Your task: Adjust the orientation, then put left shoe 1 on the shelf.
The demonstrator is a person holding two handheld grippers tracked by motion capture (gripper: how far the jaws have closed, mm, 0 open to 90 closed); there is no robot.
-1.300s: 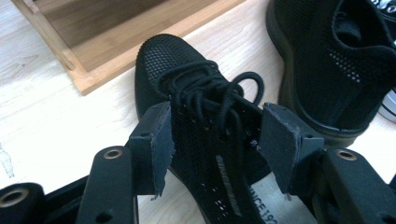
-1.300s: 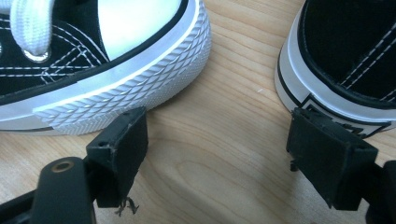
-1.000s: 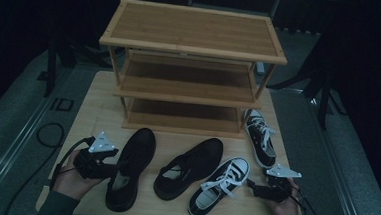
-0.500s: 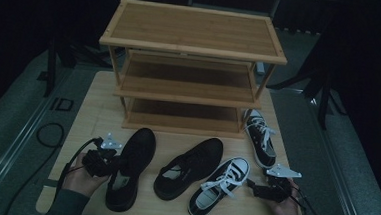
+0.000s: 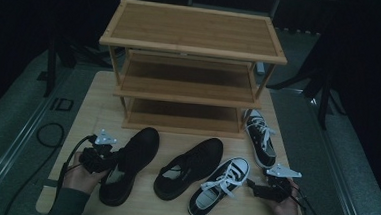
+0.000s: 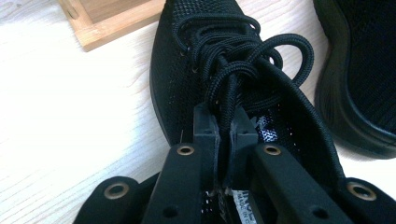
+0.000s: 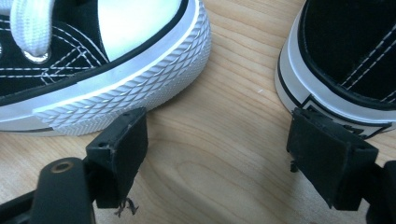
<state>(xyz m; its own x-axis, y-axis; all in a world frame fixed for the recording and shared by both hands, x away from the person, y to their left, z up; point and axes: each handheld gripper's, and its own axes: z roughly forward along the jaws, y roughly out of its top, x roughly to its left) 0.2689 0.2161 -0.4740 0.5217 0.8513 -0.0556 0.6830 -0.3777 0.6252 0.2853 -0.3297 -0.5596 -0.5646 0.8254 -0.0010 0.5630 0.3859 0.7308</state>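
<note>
A black mesh lace-up shoe lies at the table's front left. My left gripper is at its opening. In the left gripper view the jaws have just been closing, and my left gripper is shut on that black shoe, pinching its tongue and a lace. A second black shoe lies to its right. My right gripper rests at the front right, open. In the right gripper view my right gripper has bare wood between its jaws, the toe of a black-and-white sneaker beside one jaw and the other sneaker beside the other.
A three-tier bamboo shoe rack stands at the back of the table, its shelves bare. One sneaker lies at the front; the other sneaker lies by the rack's right leg. The rack's foot is beyond the held shoe.
The left gripper has edged right onto the black shoe's opening and its jaws have closed there. The right gripper and the other shoes have stayed put.
</note>
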